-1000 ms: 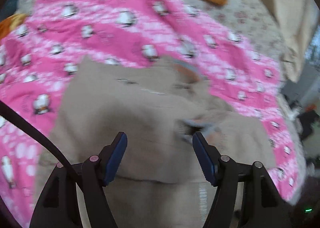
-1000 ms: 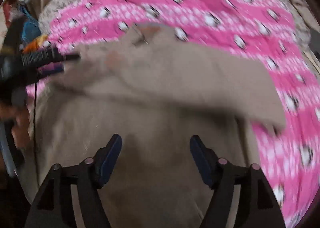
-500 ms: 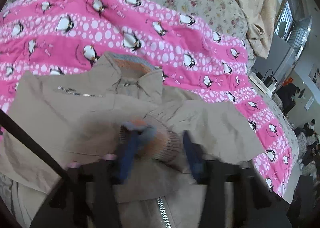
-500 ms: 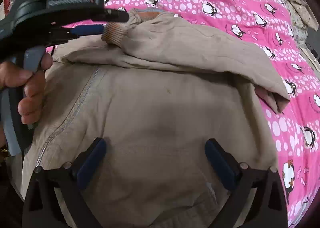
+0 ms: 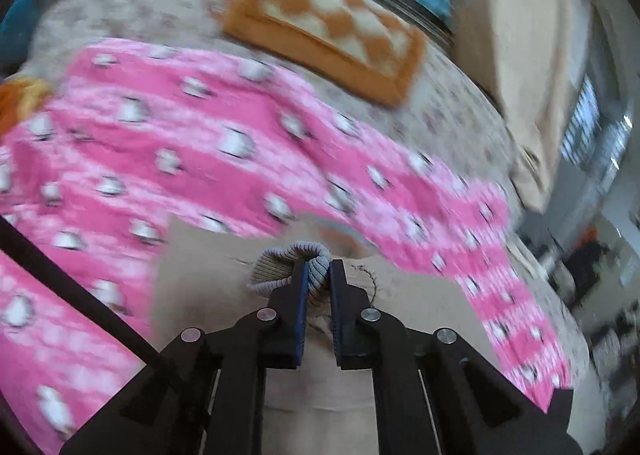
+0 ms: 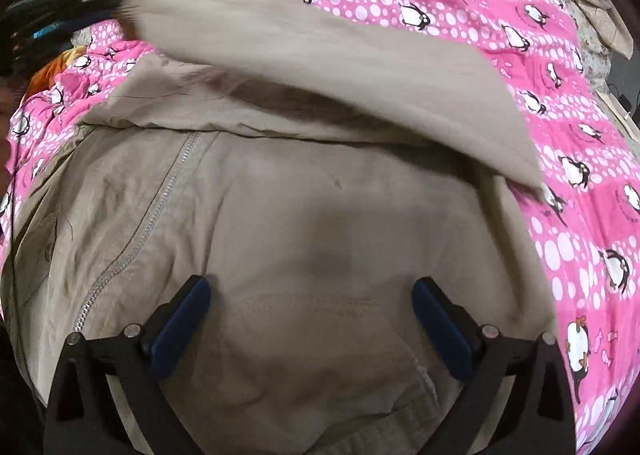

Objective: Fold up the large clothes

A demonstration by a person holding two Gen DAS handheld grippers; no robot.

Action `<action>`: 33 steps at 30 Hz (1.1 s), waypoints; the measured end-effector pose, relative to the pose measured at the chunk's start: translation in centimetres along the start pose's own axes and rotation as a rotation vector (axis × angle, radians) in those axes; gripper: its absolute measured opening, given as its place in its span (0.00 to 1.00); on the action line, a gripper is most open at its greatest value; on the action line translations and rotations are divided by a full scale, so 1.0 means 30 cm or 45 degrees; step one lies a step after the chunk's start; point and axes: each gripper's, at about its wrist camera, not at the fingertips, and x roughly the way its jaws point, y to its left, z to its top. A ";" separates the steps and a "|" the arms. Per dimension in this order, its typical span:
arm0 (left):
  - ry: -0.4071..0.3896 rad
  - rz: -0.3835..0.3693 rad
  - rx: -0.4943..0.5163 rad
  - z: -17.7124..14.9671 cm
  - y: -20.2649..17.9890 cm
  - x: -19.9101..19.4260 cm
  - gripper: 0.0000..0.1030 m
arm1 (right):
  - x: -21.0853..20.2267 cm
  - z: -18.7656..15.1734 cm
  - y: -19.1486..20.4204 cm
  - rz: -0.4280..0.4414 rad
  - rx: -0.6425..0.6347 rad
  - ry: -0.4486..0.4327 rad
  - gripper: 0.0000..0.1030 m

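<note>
The left gripper is clenched on the ribbed knit cuff of a beige jacket, the grey-edged cuff bunched between the two blue pads (the pads stand nearly together, with only the knit between them). In the right wrist view this same gripper shows as a dark blurred shape at the upper left, with the sleeve stretched from it in a long band across the top of the jacket toward the right side of the bed.

The jacket lies spread on a pink penguin-print blanket, its zipper running diagonally down the left part of the body. The blanket covers a floral bedsheet, and an orange checked cushion rests near the bed's far edge.

The right gripper is released, its jaws having just been opening; they are spread wide above the lower body of the jacket, with nothing pinched between the pads.
</note>
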 end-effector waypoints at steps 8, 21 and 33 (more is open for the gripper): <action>0.269 0.236 -0.113 -0.049 0.204 0.081 0.00 | 0.001 -0.001 0.010 -0.009 0.006 0.004 1.00; 0.081 0.233 0.103 -0.030 0.015 -0.021 0.04 | -0.236 0.169 -0.211 0.060 0.316 -0.560 0.24; 0.521 0.530 0.114 -0.181 0.079 0.263 0.07 | 0.153 0.253 -0.247 -0.033 0.237 -0.058 0.08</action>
